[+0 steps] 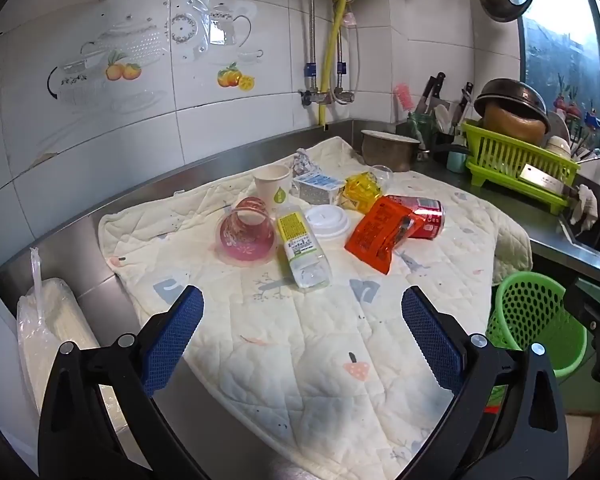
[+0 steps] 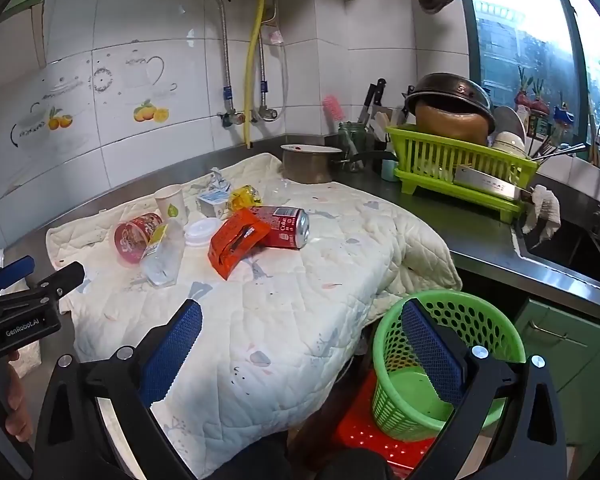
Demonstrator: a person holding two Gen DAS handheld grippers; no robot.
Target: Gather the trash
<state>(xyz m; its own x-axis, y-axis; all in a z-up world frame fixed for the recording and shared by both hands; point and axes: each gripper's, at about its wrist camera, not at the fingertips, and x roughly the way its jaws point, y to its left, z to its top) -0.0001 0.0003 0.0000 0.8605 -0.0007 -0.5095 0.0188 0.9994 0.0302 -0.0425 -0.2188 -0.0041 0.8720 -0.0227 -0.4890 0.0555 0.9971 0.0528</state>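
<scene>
1. The left gripper [image 1: 302, 322] has its blue-padded jaws spread wide, with nothing between them; only the cream quilted cloth [image 1: 300, 360] lies in the gap.
2. The right gripper [image 2: 302, 332] is likewise wide open and empty, its left jaw over the cloth's front edge and its right jaw over the green perforated plastic basket [image 2: 452, 364].
3. The trash sits in a cluster on the cloth, ahead of the left gripper's jaws and well apart from them.
4. Straight ahead lies a clear plastic bottle with a yellow-green label [image 1: 302, 246] on its side, touching a pink-tinted clear plastic cup [image 1: 246, 234] that lies tipped toward the left jaw's side.
5. Beyond the bottle are a flat white plastic lid [image 1: 327, 221] and an upright white paper cup [image 1: 273, 189].
6. Ahead toward the right jaw's side, an orange foil snack packet [image 1: 380, 236] leans over a red drink can [image 1: 426, 216] lying on its side.
7. Farther back sit a blue-and-white carton [image 1: 320, 187] and a crumpled yellow wrapper [image 1: 362, 192].
8. The green basket stands off the counter edge, on a red perforated surface [image 2: 364, 428].
</scene>
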